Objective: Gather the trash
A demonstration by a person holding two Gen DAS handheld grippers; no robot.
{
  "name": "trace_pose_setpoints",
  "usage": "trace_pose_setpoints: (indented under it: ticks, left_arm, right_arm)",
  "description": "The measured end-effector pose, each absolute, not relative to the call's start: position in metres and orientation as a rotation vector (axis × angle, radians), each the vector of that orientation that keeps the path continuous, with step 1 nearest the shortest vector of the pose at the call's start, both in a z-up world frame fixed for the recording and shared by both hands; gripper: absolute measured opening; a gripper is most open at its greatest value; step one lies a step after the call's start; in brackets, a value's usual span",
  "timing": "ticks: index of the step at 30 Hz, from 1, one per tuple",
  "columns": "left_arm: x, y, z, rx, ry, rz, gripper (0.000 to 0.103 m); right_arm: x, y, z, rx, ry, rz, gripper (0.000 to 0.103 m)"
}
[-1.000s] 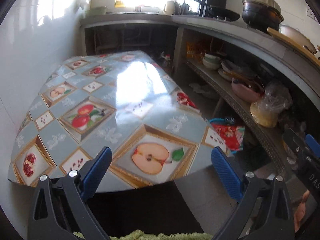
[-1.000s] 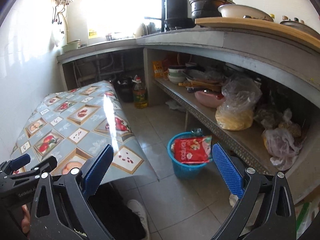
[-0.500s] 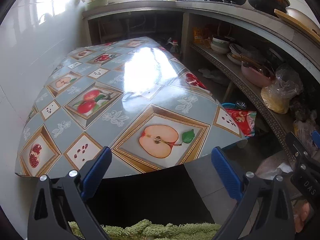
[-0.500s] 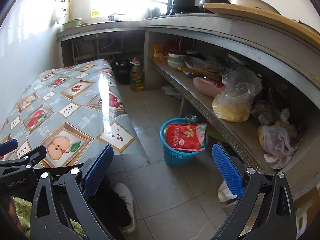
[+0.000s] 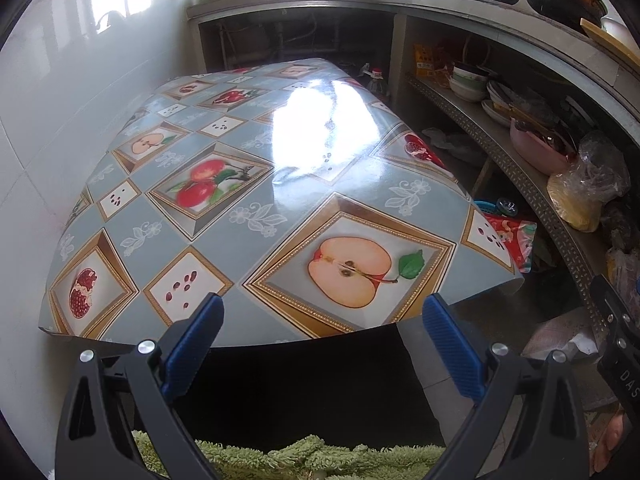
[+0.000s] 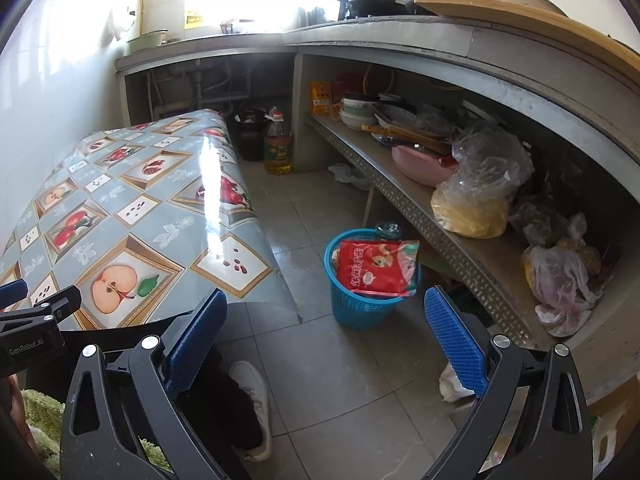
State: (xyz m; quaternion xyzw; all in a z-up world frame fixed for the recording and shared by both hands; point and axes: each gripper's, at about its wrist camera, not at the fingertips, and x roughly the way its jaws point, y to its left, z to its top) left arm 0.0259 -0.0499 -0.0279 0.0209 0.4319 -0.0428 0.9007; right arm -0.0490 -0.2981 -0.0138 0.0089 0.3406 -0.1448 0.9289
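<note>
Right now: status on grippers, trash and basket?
Left gripper open, empty, over table. Right gripper open, empty. Red snack bag sits on blue basket. Floor path clear.
</note>
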Motion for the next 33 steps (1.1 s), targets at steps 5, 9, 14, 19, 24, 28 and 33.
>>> trace_pose_setpoints:
  ticks: [5,9,14,19,24,28,33]
  left_arm:
    - [0.0260,-0.0473,-0.0265,0.045,0.887,-0.079,0.097]
    - [0.0251,-0.0450,-0.0256,0.041,0.884,-0.073,0.097]
    - [0.0243,-0.0453,-0.0245,0.046,0.879,-0.071,0.097]
    - [0.0239,-0.0451,-0.0237,0.048,0.875,-0.070,0.097]
    - [0.0234,-0.0446,-0.0216,0.059,0.869,-0.066,0.097]
    - [0.0239,-0.0437,-0.0219,0.061,0.874,-0.062,0.097]
    - [0.0262,-0.0425,-0.0229,0.064,0.878,-0.059,0.097]
  right_arm:
    - [-0.0478,-0.2989,-0.0152,0.022,0.695,-0.290,0.095]
    - [-0.0477,-0.2977,-0.0127,0.016,0.685,-0.274,0.095]
    - [-0.0469,-0.2976,-0.0109,0.007,0.688,-0.234,0.095]
    - [-0.0451,-0.2955,-0.0121,-0.025,0.699,-0.225,0.095]
    - [-0.0453,-0.2961,-0.0123,-0.024,0.699,-0.223,0.095]
    - [-0.0461,-0.2953,-0.0122,-0.029,0.694,-0.225,0.095]
    - [-0.0468,-0.2946,-0.0107,-0.027,0.680,-0.235,0.095]
